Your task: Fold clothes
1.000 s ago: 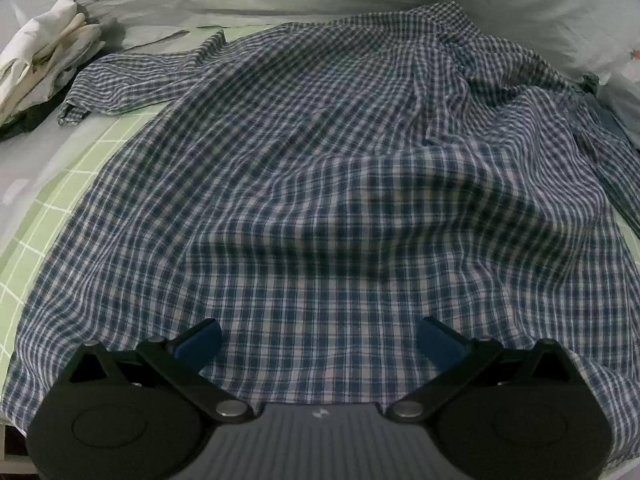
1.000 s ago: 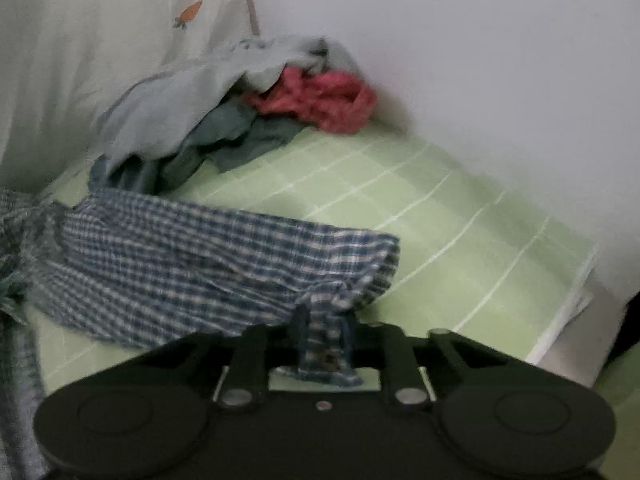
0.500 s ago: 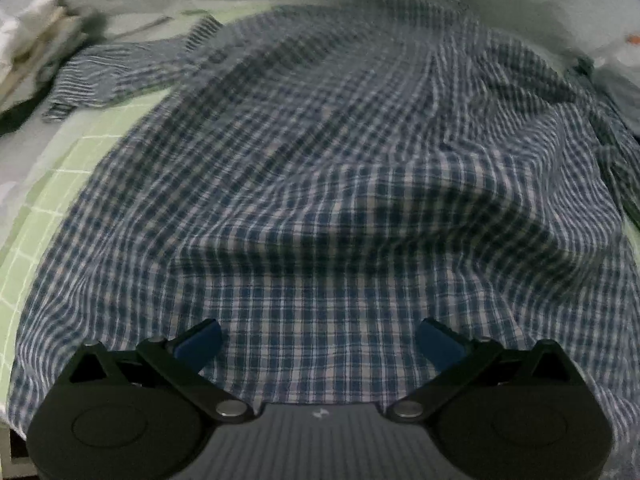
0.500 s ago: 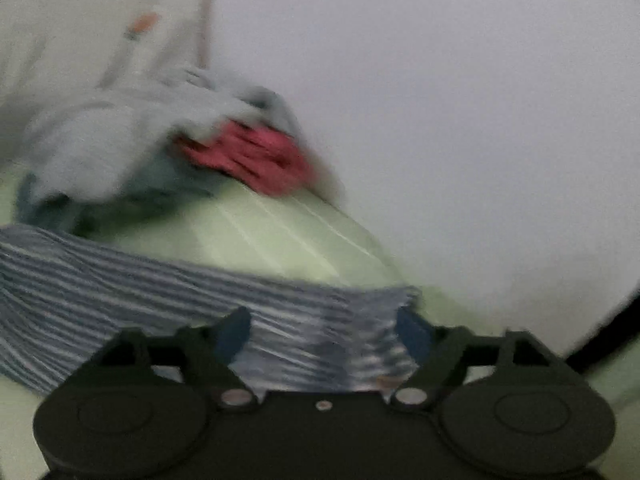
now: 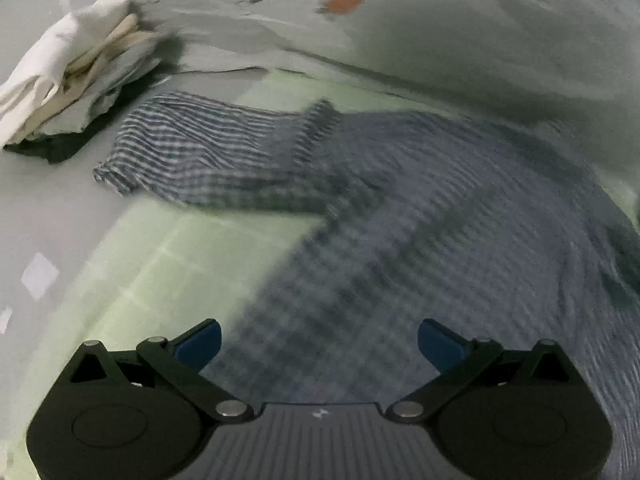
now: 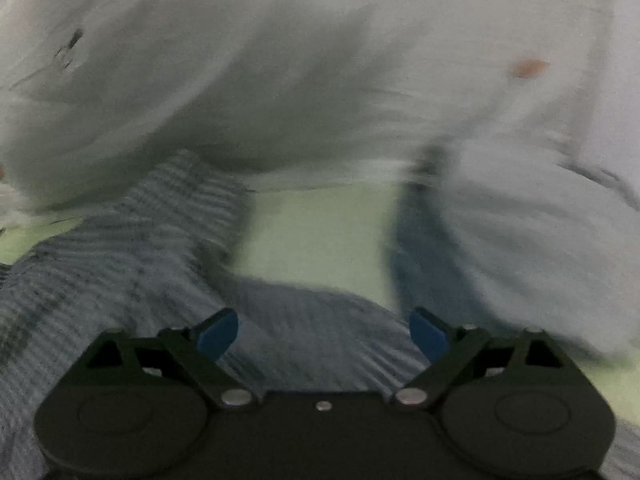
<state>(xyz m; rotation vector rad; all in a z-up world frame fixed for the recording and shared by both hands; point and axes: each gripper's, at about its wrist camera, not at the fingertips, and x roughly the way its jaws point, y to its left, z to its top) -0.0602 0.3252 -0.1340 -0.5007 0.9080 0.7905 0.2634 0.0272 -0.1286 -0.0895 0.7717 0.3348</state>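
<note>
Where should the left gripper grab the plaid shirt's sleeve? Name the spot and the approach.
Grip the cuff end of the sleeve, coming from the left gripper's left. It lies flat, stretched away from the plaid shirt, its free edge facing the stacked clothes.

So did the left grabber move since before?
Yes. The left gripper swung left: the folded pile now sits nearer centre, and the checked shirt slid right.

Green grid sheet (image 5: 168, 256); pale carrot-print quilt (image 5: 440, 32) behind.
</note>
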